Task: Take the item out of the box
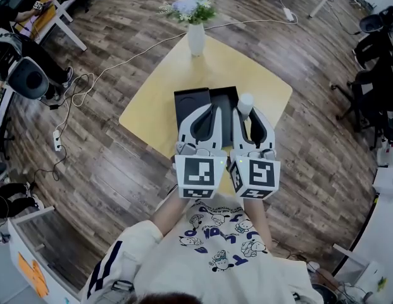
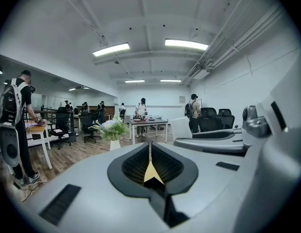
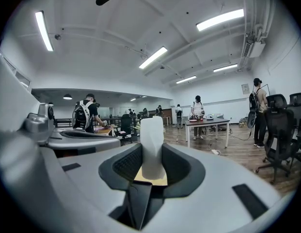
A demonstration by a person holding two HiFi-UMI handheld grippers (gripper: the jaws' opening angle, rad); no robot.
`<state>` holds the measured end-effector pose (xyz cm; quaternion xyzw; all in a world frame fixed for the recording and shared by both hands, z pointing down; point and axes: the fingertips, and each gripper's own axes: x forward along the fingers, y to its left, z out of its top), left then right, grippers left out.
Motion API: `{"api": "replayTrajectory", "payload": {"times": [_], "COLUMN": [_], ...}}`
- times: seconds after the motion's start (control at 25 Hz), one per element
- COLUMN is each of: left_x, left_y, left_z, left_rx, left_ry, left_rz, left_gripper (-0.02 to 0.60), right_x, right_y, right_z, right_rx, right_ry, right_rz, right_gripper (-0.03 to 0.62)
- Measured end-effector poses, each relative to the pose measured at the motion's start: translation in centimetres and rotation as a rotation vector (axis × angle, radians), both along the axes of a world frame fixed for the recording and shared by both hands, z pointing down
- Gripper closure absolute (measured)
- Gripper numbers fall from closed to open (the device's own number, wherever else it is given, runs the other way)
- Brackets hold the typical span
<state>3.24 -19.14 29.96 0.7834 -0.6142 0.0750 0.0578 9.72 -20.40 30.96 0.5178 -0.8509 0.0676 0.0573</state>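
Observation:
A black box point(image 1: 223, 97) lies open on the yellow table point(image 1: 152, 100), with its lid point(image 1: 188, 104) beside it on the left. My right gripper point(image 1: 249, 114) is above the box's right edge, shut on a white rounded item point(image 1: 245, 104). In the right gripper view the white item point(image 3: 152, 144) stands upright between the pads point(image 3: 125, 165), above my right gripper point(image 3: 152, 166). My left gripper point(image 1: 207, 111) hovers over the box, close beside the right one. Its jaws meet in the left gripper view, so the left gripper point(image 2: 150, 152) is shut with nothing in it.
A white vase of flowers point(image 1: 195, 35) stands at the table's far corner, also in the left gripper view as a vase point(image 2: 114, 131). Cables point(image 1: 76, 106) trail on the wooden floor to the left. Office chairs point(image 1: 373, 87) stand on the right. People and desks point(image 3: 203, 115) fill the room behind.

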Motion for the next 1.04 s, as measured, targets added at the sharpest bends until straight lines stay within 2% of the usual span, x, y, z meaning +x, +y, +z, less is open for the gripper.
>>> {"api": "replayTrajectory", "payload": {"times": [1.04], "left_x": [0.04], "left_y": [-0.10], "left_z": [-0.14], "left_rx": [0.000], "left_ry": [0.006], "left_rz": [0.007], "left_gripper": [0.554], "right_x": [0.14], "right_y": [-0.10], "right_z": [-0.13], "right_rx": [0.001], "right_ry": [0.008], "right_rz": [0.017], "right_gripper": [0.453]}}
